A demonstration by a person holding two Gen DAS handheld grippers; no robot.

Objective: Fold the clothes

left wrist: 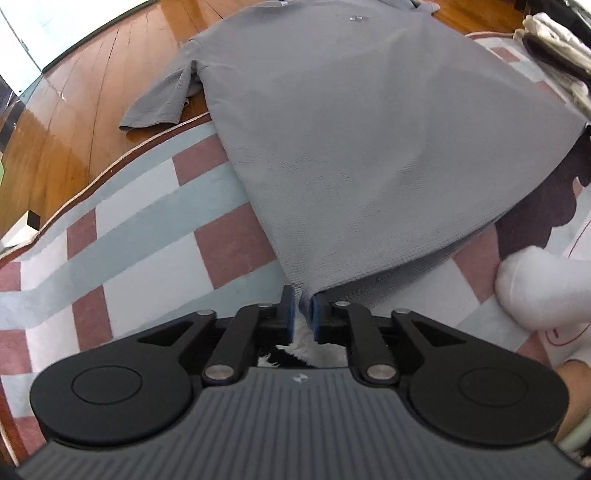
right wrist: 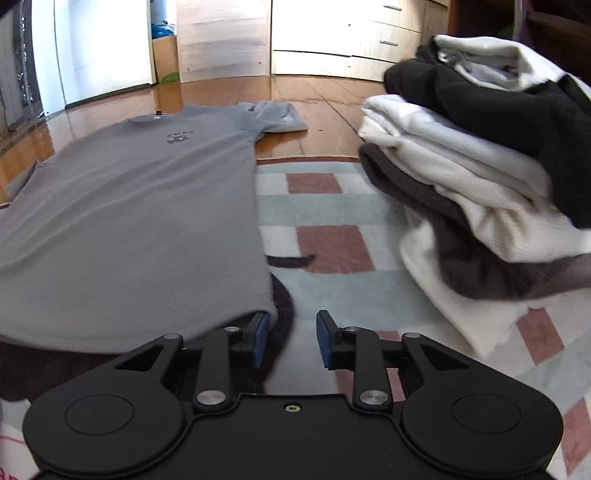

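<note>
Grey T-shirt (left wrist: 351,122): it lies spread flat, front side up, partly on the checked rug (left wrist: 147,236) and partly on the wooden floor (left wrist: 85,96), with the collar far from the person. One short sleeve lies out on the floor; the other looks bunched near the collar.
Left gripper (left wrist: 303,308): the blue pads are nearly together and pinch one hem corner of the shirt, which is lifted a little.
Right gripper (right wrist: 290,338): the fingers stand wide apart and hold nothing. Its left pad is just at the other hem corner, perhaps touching it.
Step in hand: I judge it is the taking of the bottom hem at both corners. The shirt itself shows no fold.
Next move: the right gripper must have the corner between its pads, then close. Both corners should rise evenly, or the cloth will twist.
Pile of clothes (right wrist: 480,166): white, black and brown garments, stacked on the rug to the right of the shirt.
Containers: none shows that holds clothes; far behind stand drawers (right wrist: 343,33), closed.
</note>
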